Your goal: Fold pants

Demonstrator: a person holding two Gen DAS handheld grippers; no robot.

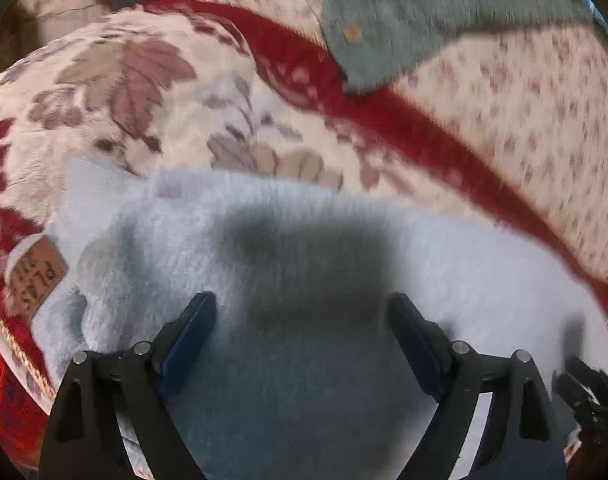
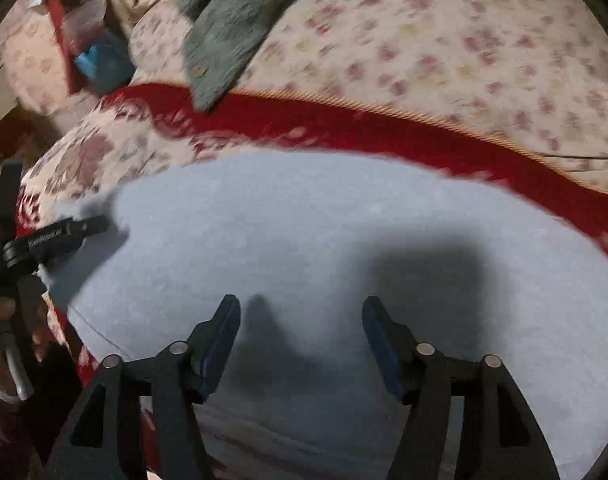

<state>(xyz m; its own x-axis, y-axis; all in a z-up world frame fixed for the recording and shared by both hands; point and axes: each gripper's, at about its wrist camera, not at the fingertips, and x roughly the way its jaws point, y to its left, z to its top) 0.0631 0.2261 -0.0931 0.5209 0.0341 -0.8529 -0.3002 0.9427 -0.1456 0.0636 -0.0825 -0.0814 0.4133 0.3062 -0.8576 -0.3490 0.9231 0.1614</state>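
1. The pale blue fleece pants (image 2: 304, 240) lie flat on a bed covered by a red-bordered floral blanket (image 1: 152, 92). A brown patch label (image 1: 36, 276) marks their left end in the left wrist view.
2. The garment's long axis runs side to side across both views, directly beneath and ahead of both grippers.
3. The left gripper (image 1: 302, 312) hangs over the label end; the right gripper (image 2: 302, 316) hangs over the broad middle panel. Neither is clearly nearer the cloth.
4. The left gripper's jaws stand wide apart, with only fleece and shadow between them; nothing is held.
5. The right gripper's jaws are parted somewhat less widely and hold nothing. Contact of the pads with the fabric cannot be determined.
6. A grey-green fleece garment (image 2: 228, 20) lies well apart, beyond the red border.
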